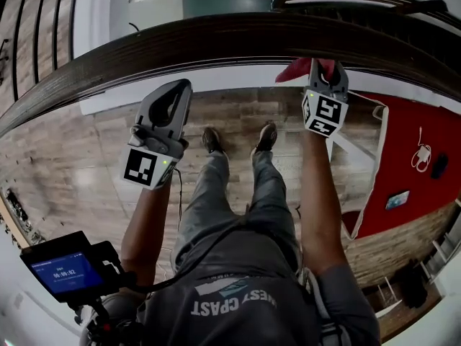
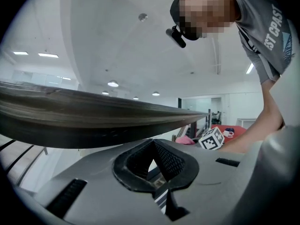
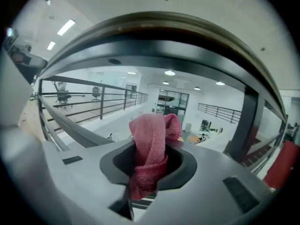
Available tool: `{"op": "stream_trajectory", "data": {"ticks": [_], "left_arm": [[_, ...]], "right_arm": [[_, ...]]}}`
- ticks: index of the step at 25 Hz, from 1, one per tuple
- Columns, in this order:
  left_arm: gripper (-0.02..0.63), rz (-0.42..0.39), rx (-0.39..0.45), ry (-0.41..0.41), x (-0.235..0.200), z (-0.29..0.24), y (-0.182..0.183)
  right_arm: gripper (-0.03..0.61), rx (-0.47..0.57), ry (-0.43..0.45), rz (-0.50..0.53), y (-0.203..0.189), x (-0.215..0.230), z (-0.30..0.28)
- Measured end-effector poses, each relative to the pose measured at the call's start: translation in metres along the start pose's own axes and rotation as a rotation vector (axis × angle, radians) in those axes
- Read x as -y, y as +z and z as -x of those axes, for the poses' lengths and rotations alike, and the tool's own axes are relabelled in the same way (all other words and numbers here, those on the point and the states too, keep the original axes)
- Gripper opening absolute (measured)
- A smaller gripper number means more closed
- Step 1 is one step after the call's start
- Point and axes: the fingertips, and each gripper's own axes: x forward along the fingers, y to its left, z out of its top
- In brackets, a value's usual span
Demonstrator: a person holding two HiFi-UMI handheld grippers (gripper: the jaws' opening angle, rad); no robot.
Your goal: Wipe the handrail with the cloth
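Note:
A dark wooden handrail (image 1: 216,42) curves across the top of the head view. My right gripper (image 1: 325,71) reaches up just below it, shut on a pink-red cloth (image 1: 295,69) bunched at its tips. In the right gripper view the cloth (image 3: 152,139) sticks up out of the right gripper (image 3: 150,168), a little under the handrail (image 3: 164,32) and apart from it. My left gripper (image 1: 171,96) is further left, below the rail, shut with nothing in it. The left gripper view shows the left gripper (image 2: 154,161) just under the handrail (image 2: 93,116).
A black baluster (image 3: 246,121) stands under the rail to the right of the cloth. Far below lie a wooden floor (image 1: 86,157) and a red mat (image 1: 410,157). The person's feet (image 1: 238,139) stand close to the railing. A small screen (image 1: 65,271) hangs at lower left.

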Motion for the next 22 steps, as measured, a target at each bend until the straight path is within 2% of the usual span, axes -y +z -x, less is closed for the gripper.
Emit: {"op": "stream_trajectory", "data": {"ticks": [2,4,6,7,9,11,12,15,17,19,22], "left_arm": [[0.006,0.018,0.013,0.023,-0.045,0.032,-0.011],[0.006,0.031,0.014,0.037,-0.074,0.054,-0.019],[0.006,0.027,0.012,0.033,-0.07,0.05,-0.019],[0.006,0.022,0.012,0.028,-0.058,0.04,-0.016],[0.006,0.011,0.006,0.021,-0.031,0.02,-0.011],[0.006,0.01,-0.006,0.024,-0.03,0.02,-0.01],[0.006,0.013,-0.004,0.029,-0.046,0.032,-0.01],[0.006,0.018,-0.008,0.053,-0.13,0.097,-0.019],[0.006,0.025,-0.008,0.066,-0.155,0.119,-0.023],[0.006,0.029,-0.009,0.066,-0.15,0.118,-0.026],[0.006,0.027,-0.011,0.033,-0.128,0.105,-0.022]], "right_arm": [[0.08,-0.035,-0.013,0.018,0.005,-0.038,-0.014],[0.08,-0.013,0.066,0.066,0.023,-0.115,-0.028],[0.08,0.023,0.188,0.071,0.037,-0.178,-0.032],[0.08,0.034,0.249,0.059,0.039,-0.195,-0.03],[0.08,0.035,0.336,0.027,0.037,-0.201,-0.021],[0.08,0.029,0.318,-0.003,0.038,-0.181,-0.015],[0.08,0.031,0.266,-0.01,0.042,-0.172,-0.015],[0.078,0.002,0.035,-0.007,0.048,-0.156,-0.019],[0.08,-0.041,-0.056,-0.013,0.036,-0.143,-0.022],[0.078,-0.035,-0.02,0.003,0.035,-0.162,-0.03],[0.078,0.003,0.215,0.054,0.057,-0.263,-0.038]]}}
